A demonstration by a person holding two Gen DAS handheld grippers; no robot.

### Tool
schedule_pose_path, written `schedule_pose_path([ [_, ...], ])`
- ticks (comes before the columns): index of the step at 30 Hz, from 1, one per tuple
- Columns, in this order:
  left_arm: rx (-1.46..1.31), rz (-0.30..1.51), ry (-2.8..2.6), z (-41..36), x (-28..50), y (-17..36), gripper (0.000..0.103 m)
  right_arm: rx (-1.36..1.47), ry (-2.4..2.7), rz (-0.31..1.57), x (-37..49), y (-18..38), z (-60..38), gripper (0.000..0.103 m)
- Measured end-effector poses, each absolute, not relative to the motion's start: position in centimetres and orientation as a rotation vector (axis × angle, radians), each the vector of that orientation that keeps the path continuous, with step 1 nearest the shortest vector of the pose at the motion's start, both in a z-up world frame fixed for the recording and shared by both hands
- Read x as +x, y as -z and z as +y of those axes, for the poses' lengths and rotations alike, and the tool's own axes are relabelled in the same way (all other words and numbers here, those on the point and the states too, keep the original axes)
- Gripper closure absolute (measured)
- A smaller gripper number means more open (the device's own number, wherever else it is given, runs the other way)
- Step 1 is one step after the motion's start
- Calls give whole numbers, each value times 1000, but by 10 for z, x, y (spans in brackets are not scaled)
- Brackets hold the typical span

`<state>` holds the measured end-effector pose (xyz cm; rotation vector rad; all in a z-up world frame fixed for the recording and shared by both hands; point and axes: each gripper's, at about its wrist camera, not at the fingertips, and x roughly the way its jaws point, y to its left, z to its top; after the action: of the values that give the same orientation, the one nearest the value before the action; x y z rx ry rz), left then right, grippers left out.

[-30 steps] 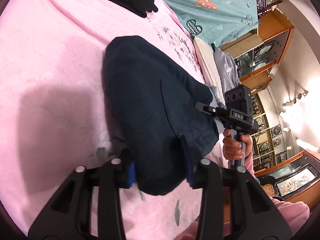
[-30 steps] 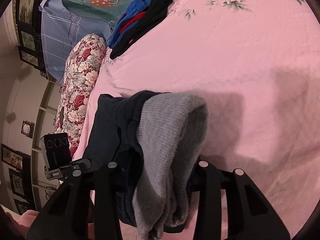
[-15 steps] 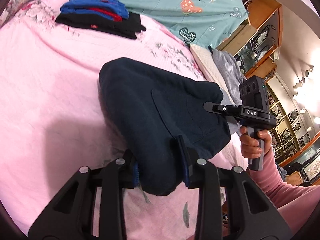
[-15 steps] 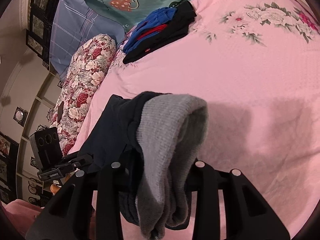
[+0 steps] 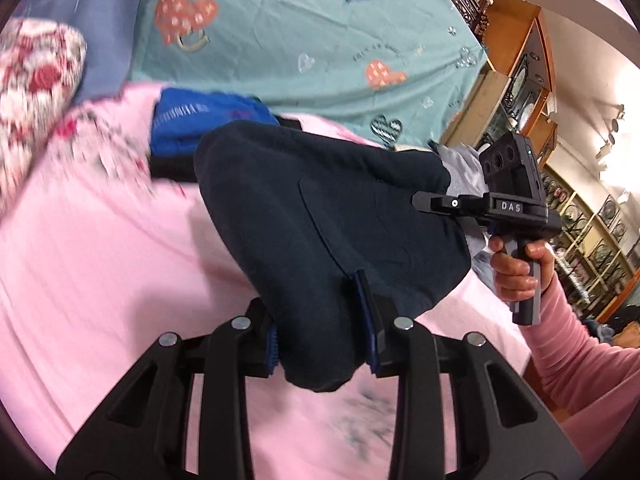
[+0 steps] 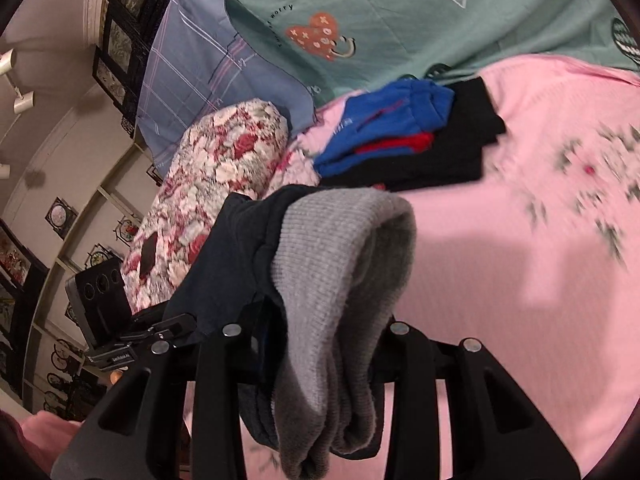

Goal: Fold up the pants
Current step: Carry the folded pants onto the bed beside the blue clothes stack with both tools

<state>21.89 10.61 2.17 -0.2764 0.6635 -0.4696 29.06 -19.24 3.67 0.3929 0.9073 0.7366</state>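
Navy pants [image 5: 328, 216] hang mid-frame above the pink bedspread [image 5: 100, 272], pinched at lower centre by the left gripper [image 5: 324, 340] and, at their grey ribbed cuff [image 6: 340, 280], by the right gripper [image 6: 316, 360]; lowering both ends level should keep the fold square.
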Motion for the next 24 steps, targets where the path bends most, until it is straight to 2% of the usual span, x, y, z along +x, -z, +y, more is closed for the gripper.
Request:
schedule_pose_path([
  [4, -283, 675, 449, 131, 262, -17, 71, 410, -747, 911, 344, -23, -177, 68],
  [10, -349, 824, 419, 153, 318, 42, 71, 448, -724, 1060, 400, 47, -163, 68],
  [12, -343, 906, 389, 153, 326, 68, 71, 421, -695, 1102, 407, 75, -158, 66],
  [13, -352, 923, 392, 154, 328, 76, 70, 433, -689, 1104, 409, 84, -160, 61],
  [15, -358, 921, 392, 157, 327, 75, 67, 521, -730, 1105, 413, 96, -172, 56],
  [16, -349, 921, 389, 157, 327, 73, 62, 549, -746, 1109, 412, 98, -177, 54],
  [17, -333, 920, 366, 158, 325, 71, 52, 554, -747, 1112, 411, 97, -182, 48],
  [19, -284, 915, 290, 161, 321, 64, 41, 520, -721, 1116, 404, 88, -192, 47],
  [24, -198, 784, 224, 180, 317, 12, 41, 414, -624, 933, 375, 30, -223, 47],
])
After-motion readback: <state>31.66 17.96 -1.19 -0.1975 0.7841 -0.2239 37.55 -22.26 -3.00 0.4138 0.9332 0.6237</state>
